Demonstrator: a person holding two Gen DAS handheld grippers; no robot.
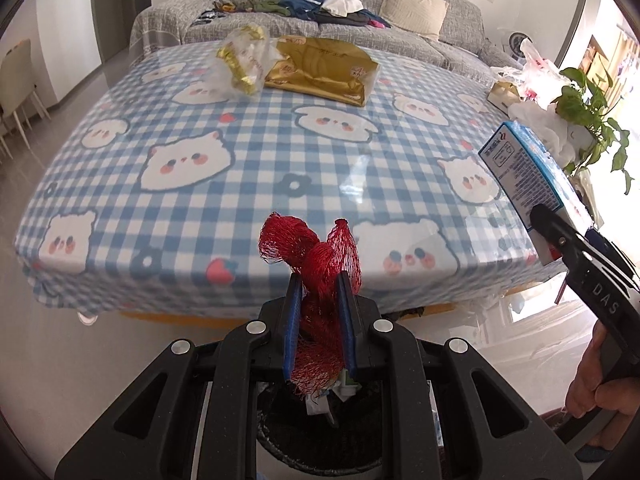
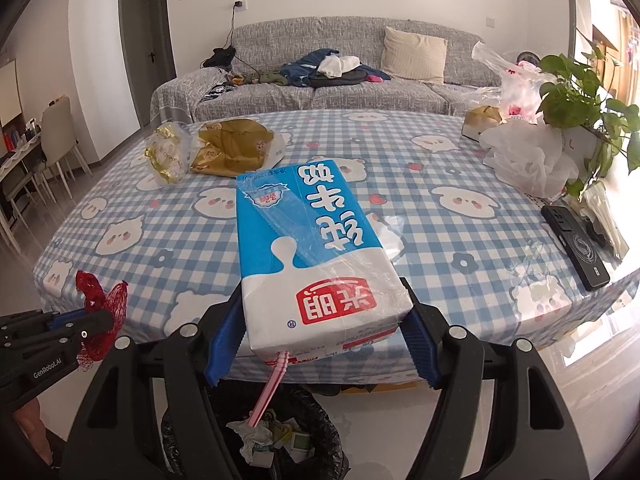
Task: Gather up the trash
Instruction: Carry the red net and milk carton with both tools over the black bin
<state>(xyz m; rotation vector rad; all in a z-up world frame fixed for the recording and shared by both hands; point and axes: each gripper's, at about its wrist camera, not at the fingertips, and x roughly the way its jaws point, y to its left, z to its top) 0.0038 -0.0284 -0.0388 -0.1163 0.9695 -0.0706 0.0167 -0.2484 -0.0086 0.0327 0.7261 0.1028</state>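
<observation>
Trash fills both your grippers: left gripper [image 1: 318, 320] fingers clenched on the crumpled red mesh net [image 1: 316, 256], right gripper [image 2: 316, 344] grasping the blue-and-white milk carton [image 2: 308, 240], both poised above the black-lined bin [image 2: 280, 436] at 6 o'clock, ready for dropping

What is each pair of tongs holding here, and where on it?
Left tongs: bunched red mesh net bag, pinched at its middle. Right tongs: blue-and-white milk carton, clamped across its straw end.
</observation>
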